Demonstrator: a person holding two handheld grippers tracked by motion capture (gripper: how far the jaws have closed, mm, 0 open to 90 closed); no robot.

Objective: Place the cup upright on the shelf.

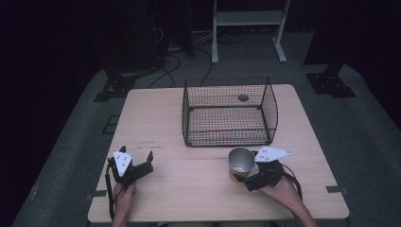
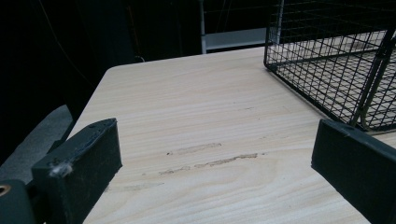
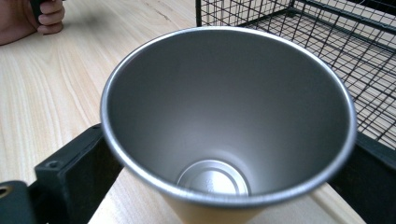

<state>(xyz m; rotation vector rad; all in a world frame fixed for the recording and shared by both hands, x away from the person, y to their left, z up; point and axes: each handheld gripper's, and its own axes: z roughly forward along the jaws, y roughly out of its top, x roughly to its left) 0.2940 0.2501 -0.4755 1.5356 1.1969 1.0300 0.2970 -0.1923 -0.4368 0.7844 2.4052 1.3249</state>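
Pale wood table (image 1: 189, 189) lay under you; your right gripper (image 1: 246, 178) clasped the steel cup (image 1: 240, 161) just before the wire basket (image 1: 229, 113); your left gripper (image 1: 137, 166) rested released; next, probably lift the cup over the rim.

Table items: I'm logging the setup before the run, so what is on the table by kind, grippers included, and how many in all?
Metal cup, held between the right gripper's jaws: 1
Black wire basket, nothing visible inside: 1
Handheld grippers, left gripper with its jaws apart and right gripper: 2
Total: 4
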